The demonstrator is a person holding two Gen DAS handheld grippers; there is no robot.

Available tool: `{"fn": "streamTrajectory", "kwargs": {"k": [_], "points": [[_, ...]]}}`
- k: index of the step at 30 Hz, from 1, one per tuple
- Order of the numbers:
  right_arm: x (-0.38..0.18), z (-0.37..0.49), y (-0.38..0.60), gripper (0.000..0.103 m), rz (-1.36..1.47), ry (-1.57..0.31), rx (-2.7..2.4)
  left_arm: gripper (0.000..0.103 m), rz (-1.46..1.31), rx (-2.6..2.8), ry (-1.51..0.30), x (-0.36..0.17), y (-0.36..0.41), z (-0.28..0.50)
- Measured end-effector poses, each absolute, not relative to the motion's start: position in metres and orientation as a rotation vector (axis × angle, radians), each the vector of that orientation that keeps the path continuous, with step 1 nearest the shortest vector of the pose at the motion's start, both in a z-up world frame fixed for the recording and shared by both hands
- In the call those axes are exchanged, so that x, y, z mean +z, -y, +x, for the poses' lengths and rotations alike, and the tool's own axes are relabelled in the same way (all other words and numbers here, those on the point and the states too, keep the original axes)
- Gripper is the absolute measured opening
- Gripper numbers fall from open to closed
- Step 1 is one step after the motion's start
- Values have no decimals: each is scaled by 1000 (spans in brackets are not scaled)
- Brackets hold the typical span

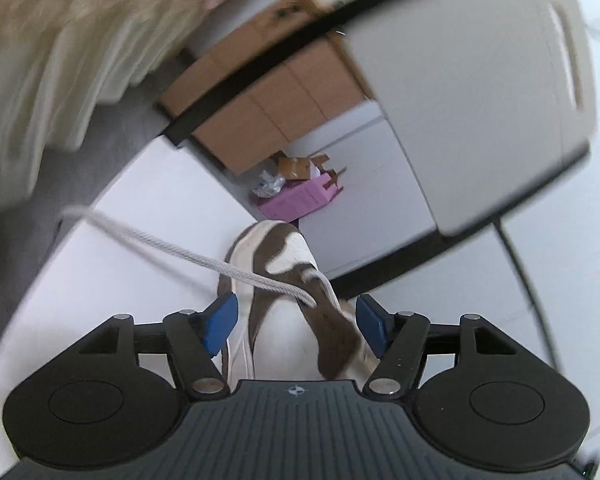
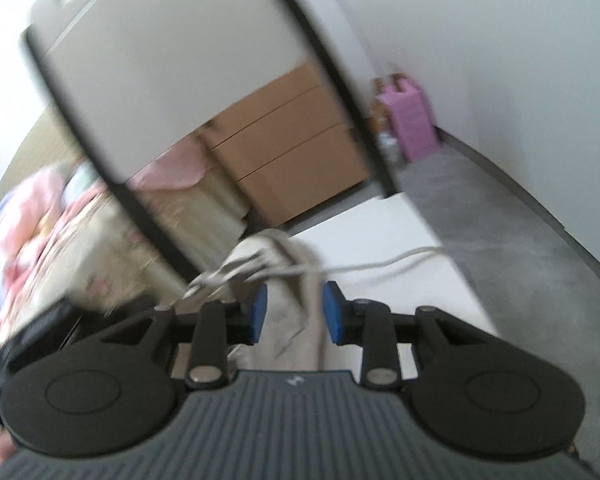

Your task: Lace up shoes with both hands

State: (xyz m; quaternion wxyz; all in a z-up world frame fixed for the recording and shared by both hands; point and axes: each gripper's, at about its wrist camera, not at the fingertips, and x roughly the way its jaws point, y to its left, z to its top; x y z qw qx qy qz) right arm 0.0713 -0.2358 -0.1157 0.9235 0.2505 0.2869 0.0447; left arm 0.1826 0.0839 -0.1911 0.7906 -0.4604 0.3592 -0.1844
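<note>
White table [image 1: 112, 264] carries a brown-and-white shoe [image 1: 276, 304] between the left gripper [image 1: 296, 322] fingers, spread wide, empty. Its lace [image 1: 160, 246] trails left. Right gripper [image 2: 294, 312] fingers stand half-open, gripping nothing.

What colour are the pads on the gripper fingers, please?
Blue pads on black fingers, sharpest in the left wrist view.

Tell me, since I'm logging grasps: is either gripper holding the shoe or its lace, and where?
Nothing is held. The left gripper is open with the shoe between its fingers, the lace lying loose. The right gripper is open too.
</note>
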Motion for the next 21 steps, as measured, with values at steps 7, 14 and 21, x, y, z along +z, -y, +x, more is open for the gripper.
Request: {"fn": "streamTrajectory", "kwargs": {"k": [7, 14, 21], "points": [[-108, 71, 201, 38, 345, -602, 147, 72, -1373, -306, -804, -235, -118, 197], [-130, 103, 198, 28, 341, -649, 92, 73, -1453, -324, -793, -240, -120, 206], [-130, 86, 198, 13, 331, -623, 55, 71, -1465, -337, -810, -246, -114, 202]]}}
